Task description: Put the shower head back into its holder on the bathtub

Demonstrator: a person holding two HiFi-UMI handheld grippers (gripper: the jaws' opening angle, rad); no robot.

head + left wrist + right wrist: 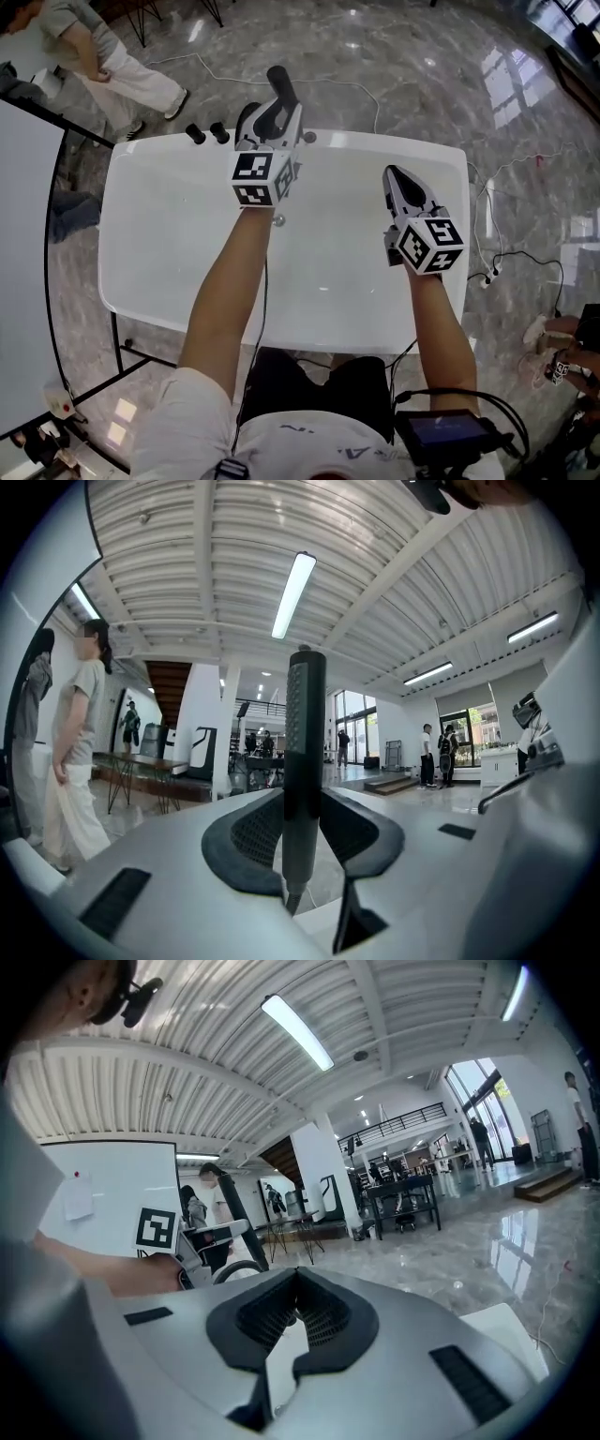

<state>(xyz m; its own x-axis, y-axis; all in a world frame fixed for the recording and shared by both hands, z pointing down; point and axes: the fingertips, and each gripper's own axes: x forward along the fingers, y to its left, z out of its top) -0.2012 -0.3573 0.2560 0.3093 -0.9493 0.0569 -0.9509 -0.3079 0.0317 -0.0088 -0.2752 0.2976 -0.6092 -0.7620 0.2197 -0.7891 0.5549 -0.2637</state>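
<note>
Head view: the left gripper (272, 120) clamps the shower head (279, 89), which juts past its jaws over the tub's (131, 187) far rim. To its right, the right gripper (394, 178) is empty.
Left gripper view: the shower head (305, 724) stands upright, pinched between the jaws.
Right gripper view: jaws closed tip to tip on nothing.

The left tool (269, 114) is gripping the dark shower head (281, 88) at the far rim of the white bathtub (141, 281), near two black knobs (206, 133). The right tool (393, 175) is hovering over the right side, jaws together. A person (98, 52) is standing beyond.
</note>
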